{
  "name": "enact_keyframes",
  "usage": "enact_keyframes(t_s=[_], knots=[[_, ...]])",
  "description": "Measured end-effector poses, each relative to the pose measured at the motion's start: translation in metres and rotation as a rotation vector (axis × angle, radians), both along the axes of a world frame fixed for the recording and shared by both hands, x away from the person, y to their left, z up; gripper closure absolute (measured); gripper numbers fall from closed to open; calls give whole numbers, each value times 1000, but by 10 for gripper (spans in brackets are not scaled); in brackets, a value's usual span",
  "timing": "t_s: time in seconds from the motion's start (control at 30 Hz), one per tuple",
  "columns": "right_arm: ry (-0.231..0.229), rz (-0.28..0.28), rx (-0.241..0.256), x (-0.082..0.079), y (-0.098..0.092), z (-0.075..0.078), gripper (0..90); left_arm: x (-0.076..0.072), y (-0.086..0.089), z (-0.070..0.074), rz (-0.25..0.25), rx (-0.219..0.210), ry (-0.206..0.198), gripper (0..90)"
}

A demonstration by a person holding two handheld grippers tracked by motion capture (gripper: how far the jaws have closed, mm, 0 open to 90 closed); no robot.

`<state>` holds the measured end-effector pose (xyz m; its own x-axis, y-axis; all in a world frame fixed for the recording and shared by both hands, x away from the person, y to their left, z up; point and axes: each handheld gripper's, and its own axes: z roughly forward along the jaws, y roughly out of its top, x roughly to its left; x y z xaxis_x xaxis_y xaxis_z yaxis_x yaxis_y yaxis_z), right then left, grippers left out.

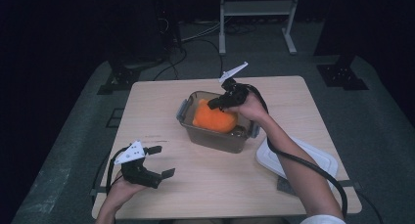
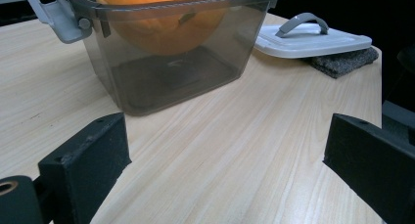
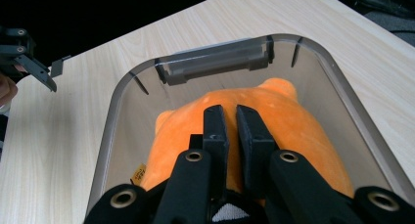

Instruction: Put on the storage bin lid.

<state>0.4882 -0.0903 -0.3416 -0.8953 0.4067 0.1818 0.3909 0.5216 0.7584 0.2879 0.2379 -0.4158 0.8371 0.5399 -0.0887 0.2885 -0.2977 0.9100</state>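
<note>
The right gripper (image 1: 215, 104) reaches down into the clear smoky-grey plastic storage box (image 1: 195, 131) that stands near the middle of the light wooden desk (image 1: 161, 104). Its two black jaws are pinched almost together on the back of the soft orange plush toy (image 1: 214, 119), which sits inside the box and rises a little above the rim. In the left gripper view the toy appears to hang clear of the box floor. The left gripper (image 1: 159, 161) hovers over the desk's near left corner, well apart from the box, with its jaws spread wide and nothing between them. A white rectangular plastic lid with a grey handle (image 1: 313, 158) lies near the desk's right edge, resting on a dark grey sponge pad (image 2: 342, 62).
</note>
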Motion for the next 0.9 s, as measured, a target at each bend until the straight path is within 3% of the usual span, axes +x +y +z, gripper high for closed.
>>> enact_keyframes(t_s=[0.9], knots=[[39, 30, -51, 0, 14, -14, 819, 0, 0, 0, 1, -1, -5, 23]])
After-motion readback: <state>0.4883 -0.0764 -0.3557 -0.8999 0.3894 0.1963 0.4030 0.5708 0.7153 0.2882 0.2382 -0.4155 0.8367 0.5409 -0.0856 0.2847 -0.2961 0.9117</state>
